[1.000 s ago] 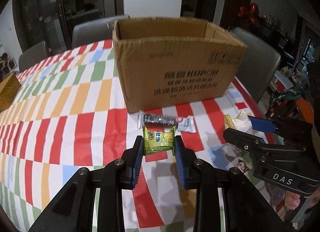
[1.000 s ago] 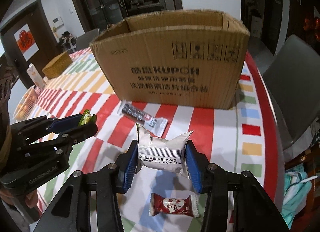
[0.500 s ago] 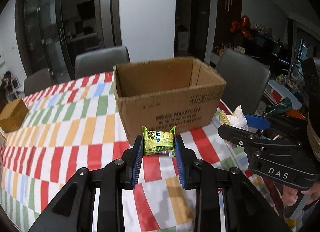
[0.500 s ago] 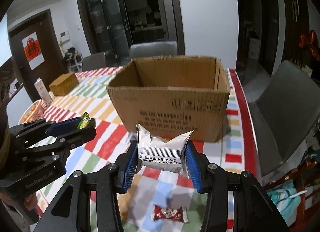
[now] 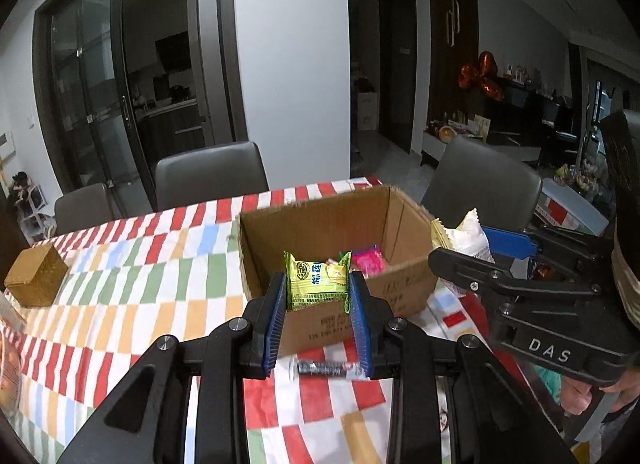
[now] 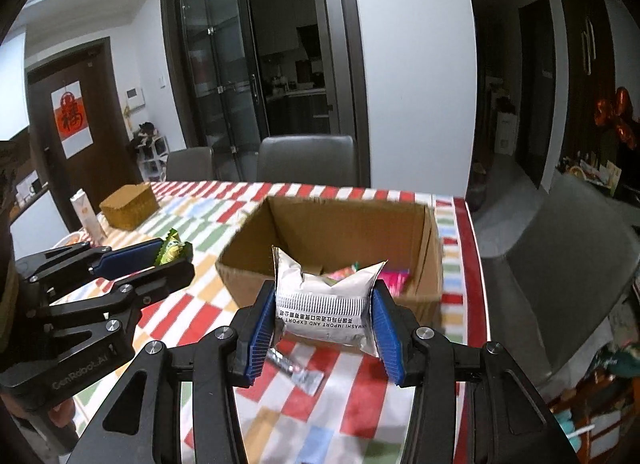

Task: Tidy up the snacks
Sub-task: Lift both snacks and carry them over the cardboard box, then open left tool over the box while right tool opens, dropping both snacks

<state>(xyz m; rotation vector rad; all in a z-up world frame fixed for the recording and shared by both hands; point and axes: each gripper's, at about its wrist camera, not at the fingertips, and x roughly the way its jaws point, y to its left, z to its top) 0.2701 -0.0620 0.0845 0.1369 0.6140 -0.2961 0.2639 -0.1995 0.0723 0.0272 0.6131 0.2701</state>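
Note:
My left gripper (image 5: 318,284) is shut on a yellow-green snack packet (image 5: 316,282), held in the air just in front of the open cardboard box (image 5: 404,216). My right gripper (image 6: 325,306) is shut on a white snack bag (image 6: 326,306), also raised before the box (image 6: 248,248). Pink and other wrapped snacks (image 5: 368,260) lie inside the box. Each gripper shows at the side of the other's view: the right gripper (image 5: 460,248) with its white bag, the left gripper (image 6: 176,254) with its green packet. A dark wrapped bar (image 5: 324,368) lies on the striped tablecloth (image 5: 120,296) below.
A woven brown box (image 5: 34,280) sits far left on the table, with a carton (image 6: 86,212) next to it. Grey chairs (image 5: 212,174) stand behind the table and another grey chair (image 6: 568,272) at the right edge. A basket edge (image 5: 6,368) shows at left.
Both grippers rose with their packets, so the views now look down into the box from above its front rim. The bar and red candy dropped lower or out of view.

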